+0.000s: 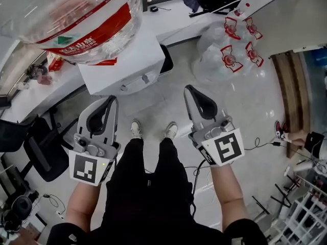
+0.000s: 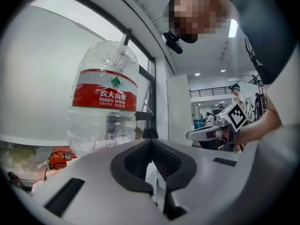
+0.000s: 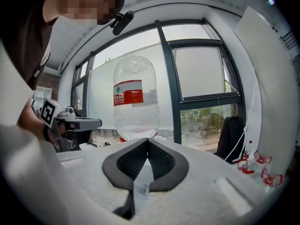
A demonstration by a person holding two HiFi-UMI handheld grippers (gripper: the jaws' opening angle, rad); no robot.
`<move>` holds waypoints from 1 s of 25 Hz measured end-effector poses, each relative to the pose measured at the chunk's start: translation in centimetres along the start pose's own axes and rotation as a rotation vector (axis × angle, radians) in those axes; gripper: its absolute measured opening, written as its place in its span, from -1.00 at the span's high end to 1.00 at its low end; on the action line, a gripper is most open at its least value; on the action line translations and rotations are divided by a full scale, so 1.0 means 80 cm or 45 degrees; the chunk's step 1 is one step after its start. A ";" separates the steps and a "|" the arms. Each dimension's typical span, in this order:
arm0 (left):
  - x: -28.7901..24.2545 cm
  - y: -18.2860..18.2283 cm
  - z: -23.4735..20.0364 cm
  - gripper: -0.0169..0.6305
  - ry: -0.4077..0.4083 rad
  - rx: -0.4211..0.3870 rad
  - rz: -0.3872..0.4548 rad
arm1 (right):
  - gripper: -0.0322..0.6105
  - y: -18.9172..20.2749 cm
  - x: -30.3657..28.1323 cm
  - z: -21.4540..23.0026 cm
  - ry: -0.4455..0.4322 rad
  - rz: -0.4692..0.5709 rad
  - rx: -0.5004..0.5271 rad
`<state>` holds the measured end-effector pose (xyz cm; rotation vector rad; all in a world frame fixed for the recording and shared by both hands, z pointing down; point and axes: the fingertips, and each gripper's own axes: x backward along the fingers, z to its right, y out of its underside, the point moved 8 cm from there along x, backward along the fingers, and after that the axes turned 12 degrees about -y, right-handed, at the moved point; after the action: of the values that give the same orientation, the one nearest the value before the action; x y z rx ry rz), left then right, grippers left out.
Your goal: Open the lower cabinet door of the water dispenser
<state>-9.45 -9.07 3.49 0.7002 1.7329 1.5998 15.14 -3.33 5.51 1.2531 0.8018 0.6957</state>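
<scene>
**Two grippers clenched and empty, dispenser straight ahead**

Both pairs of fingers are pressed tip to tip with nothing caught between them. On the left gripper [image 1: 113, 101] the dark ribbed fingers [image 2: 132, 159] meet at a point, leaving only a slim gap lower down. The right gripper [image 1: 189, 90] is closed the same way. Both are held out level, side by side and well apart, each with a black-and-white marker cube [image 1: 88, 168] near the wrist.

Between them, down below, are the person's black trousers [image 1: 148, 188] and a pair of white shoes [image 1: 136, 129] planted on the glossy grey floor [image 1: 153, 103].

Just beyond the shoes stands the white water dispenser [image 1: 122, 60], and neither gripper touches it. A large clear water bottle with a red label [image 1: 76, 14] sits upside down on top. In the right gripper view that bottle rises directly over the fingertips. In the left gripper view it sits off to the left.

As for the lower cabinet door, it lies on the dispenser's front, facing the person, but the steep head view hides it under the machine's top and both gripper views look above it.

Further out, empty clear bottles with red handles [image 1: 230, 55] crowd the floor to the right. A black office chair [image 1: 36, 152] sits to the left, and a long white counter [image 1: 173, 19] runs behind the dispenser.
</scene>
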 end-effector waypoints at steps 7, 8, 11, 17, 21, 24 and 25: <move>-0.033 0.073 0.014 0.92 0.042 -0.065 0.046 | 0.89 0.084 -0.025 0.043 -0.010 0.078 0.037; -0.037 0.088 0.017 0.92 0.040 -0.065 0.046 | 0.89 0.100 -0.027 0.048 -0.020 0.080 0.041; -0.051 0.135 0.025 0.92 0.031 -0.078 0.069 | 0.89 0.154 -0.034 0.065 -0.055 0.087 0.053; -0.076 0.227 0.038 0.92 0.009 -0.112 0.114 | 0.89 0.245 -0.045 0.090 -0.110 0.121 0.100; -0.088 0.271 0.041 0.92 0.003 -0.113 0.134 | 0.89 0.304 -0.051 0.106 -0.148 0.129 0.097; -0.103 0.302 0.039 0.92 -0.003 -0.128 0.179 | 0.89 0.339 -0.066 0.117 -0.173 0.175 0.110; -0.108 0.316 0.040 0.92 -0.001 -0.128 0.179 | 0.89 0.350 -0.070 0.119 -0.178 0.198 0.113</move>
<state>-2.88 -11.02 29.50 0.7878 1.6207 1.7685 19.34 -7.94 34.97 1.4397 0.6303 0.6945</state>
